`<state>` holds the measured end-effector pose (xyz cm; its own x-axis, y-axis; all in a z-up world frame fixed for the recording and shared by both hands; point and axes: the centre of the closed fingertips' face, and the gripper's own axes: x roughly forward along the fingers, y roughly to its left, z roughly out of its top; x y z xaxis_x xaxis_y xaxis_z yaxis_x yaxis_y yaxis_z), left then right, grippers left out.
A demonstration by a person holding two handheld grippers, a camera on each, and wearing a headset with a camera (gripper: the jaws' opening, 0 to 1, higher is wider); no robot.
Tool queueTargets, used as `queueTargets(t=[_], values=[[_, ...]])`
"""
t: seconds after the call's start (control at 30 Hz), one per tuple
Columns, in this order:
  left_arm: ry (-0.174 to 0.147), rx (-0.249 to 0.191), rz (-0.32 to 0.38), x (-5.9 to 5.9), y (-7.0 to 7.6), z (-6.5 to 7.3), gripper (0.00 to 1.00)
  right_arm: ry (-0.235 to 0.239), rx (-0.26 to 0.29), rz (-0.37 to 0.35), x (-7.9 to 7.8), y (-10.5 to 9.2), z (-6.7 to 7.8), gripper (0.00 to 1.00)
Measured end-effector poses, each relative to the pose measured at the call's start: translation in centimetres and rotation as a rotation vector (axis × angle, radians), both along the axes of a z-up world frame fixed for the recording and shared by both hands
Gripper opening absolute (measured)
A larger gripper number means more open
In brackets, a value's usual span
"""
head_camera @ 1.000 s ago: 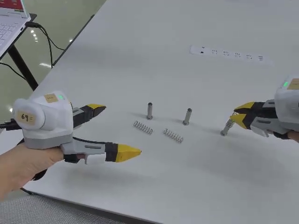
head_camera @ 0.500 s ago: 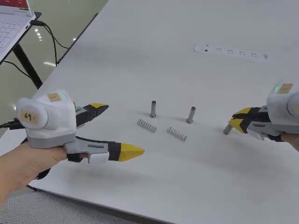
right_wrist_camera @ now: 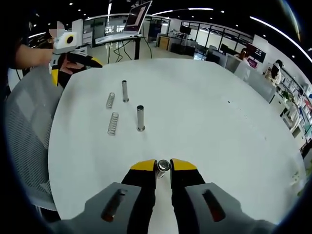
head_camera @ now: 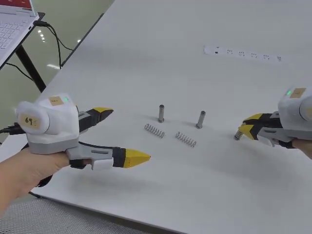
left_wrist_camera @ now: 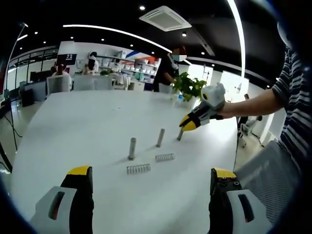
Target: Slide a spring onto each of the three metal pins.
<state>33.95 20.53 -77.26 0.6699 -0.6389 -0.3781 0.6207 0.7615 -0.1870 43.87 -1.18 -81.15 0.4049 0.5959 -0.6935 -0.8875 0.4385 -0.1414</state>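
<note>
- Left gripper point(head_camera: 124, 135): jaws spread wide, empty, above the table point(head_camera: 146, 58).
- Left spring point(head_camera: 154, 130) lies flat just in front of the bare left pin point(head_camera: 161, 113).
- Right spring point(head_camera: 185, 140) lies before the bare middle pin point(head_camera: 201, 119).
- Right gripper point(head_camera: 247, 126): jaws pinch the spring-wrapped third pin point(head_camera: 238, 134).

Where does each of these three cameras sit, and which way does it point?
Head view: on the headset, looking down at the table; the left gripper, the right gripper and a hand show.
Left gripper view: on the left gripper, looking along its open jaws past the pins toward the right gripper and a striped sleeve.
Right gripper view: on the right gripper, jaws closed around the third pin, facing the left gripper.
Shared: all views show two loose springs.
</note>
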Motion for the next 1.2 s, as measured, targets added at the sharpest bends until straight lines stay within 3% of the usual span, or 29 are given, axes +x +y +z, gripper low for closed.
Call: queueTargets(t=[0.3, 0.8, 0.97, 1.2], values=[[-0.003, -0.001, -0.005, 0.1, -0.1, 0.1, 0.98, 0.012, 0.071, -0.04, 0.0, 0.4, 1.2, 0.1], [-0.004, -0.002, -0.006, 0.0, -0.1, 0.2, 0.98, 0.002, 0.103, -0.067, -0.4, 0.0, 2.7, 0.17], [-0.003, -0.001, -0.004, 0.1, -0.1, 0.3, 0.98, 0.049, 0.165, -0.107, -0.7, 0.4, 2.9, 0.22], [-0.008, -0.001, -0.004, 0.2, -0.1, 0.4, 0.98, 0.069, 0.192, -0.121, -1.0, 0.5, 3.0, 0.26]])
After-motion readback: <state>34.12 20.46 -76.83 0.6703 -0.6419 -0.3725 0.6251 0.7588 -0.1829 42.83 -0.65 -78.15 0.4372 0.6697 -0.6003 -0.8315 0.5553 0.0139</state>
